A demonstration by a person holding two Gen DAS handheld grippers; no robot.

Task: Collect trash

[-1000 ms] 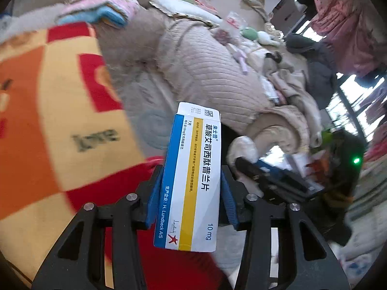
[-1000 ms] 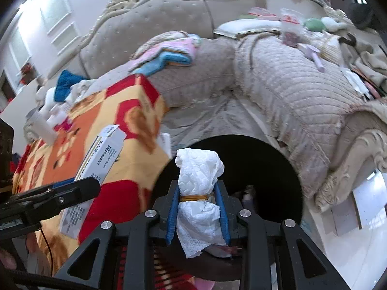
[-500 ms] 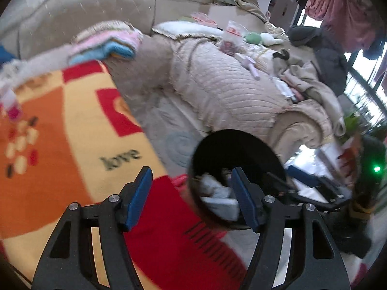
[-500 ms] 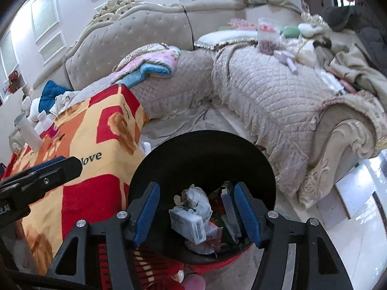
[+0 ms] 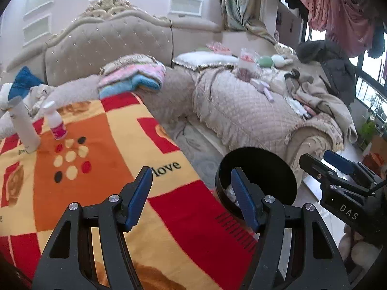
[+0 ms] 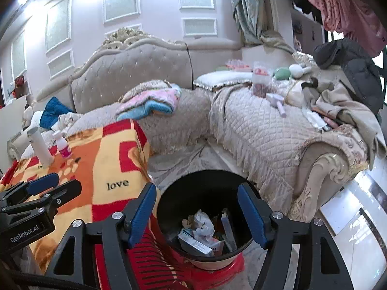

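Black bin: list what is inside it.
The black bin holds a crumpled white tissue, a medicine box and a flat upright carton. Anything beneath that pile is covered.

Bin [image 6: 205,193] on floor, just right of blanket-covered table [image 5: 101,169], before sofa [image 6: 266,130]. Inside bin: box [image 6: 196,242] beside crumpled tissue [image 6: 202,222]. Tube [image 5: 25,125] and bottle [image 5: 56,123] upright at table's far left (near each other).
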